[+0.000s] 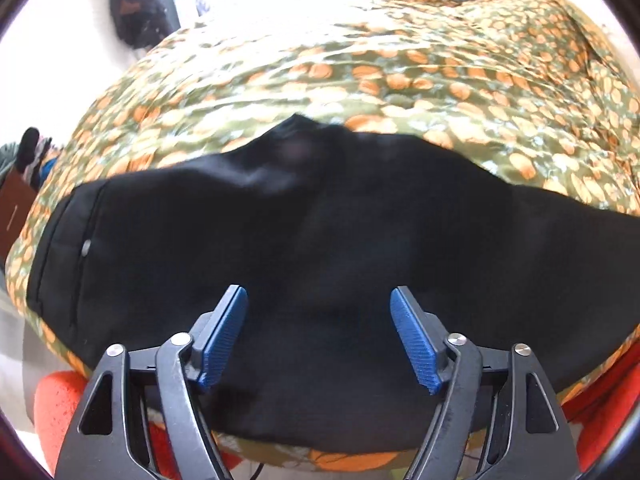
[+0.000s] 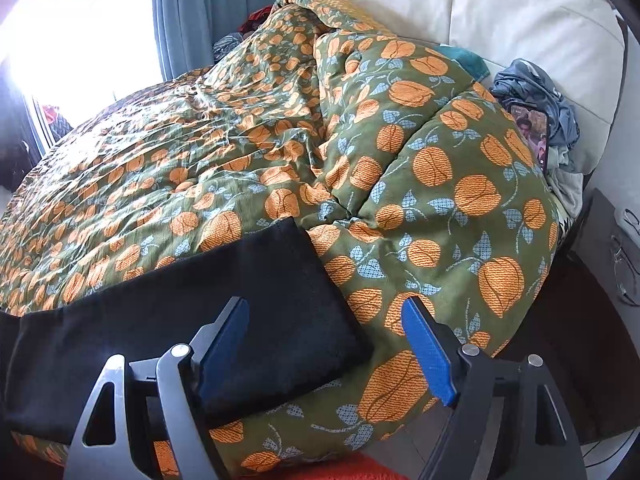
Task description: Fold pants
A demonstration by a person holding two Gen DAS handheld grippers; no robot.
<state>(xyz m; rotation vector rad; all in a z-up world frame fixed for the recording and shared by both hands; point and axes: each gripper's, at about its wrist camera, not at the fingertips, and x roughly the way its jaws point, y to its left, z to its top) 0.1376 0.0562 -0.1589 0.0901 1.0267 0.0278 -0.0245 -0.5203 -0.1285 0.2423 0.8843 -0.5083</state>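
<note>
Green quilted bedspread with orange fruit print (image 2: 400,184) covers the bed and fills both my views; its far side is bunched into a ridge near the cream padded headboard (image 2: 500,8).

One pair of black fabric pants (image 1: 280,232) lies flat across the near edge of the spread. Waistband with one small metal button (image 1: 85,246) sits at left in my left view; the leg hem end (image 2: 320,300) shows in my right view. Near the far edge the cloth blurs and I can't read the folds.

Two grippers, both tilted down. Left gripper (image 1: 320,336) hangs over the pants, blue pads wide apart, holding nothing. Right gripper (image 2: 326,344) straddles the hem corner, jaws equally wide, nothing clamped.

One phone (image 2: 532,132) with a lit screen, partly hidden by the spread.
</note>
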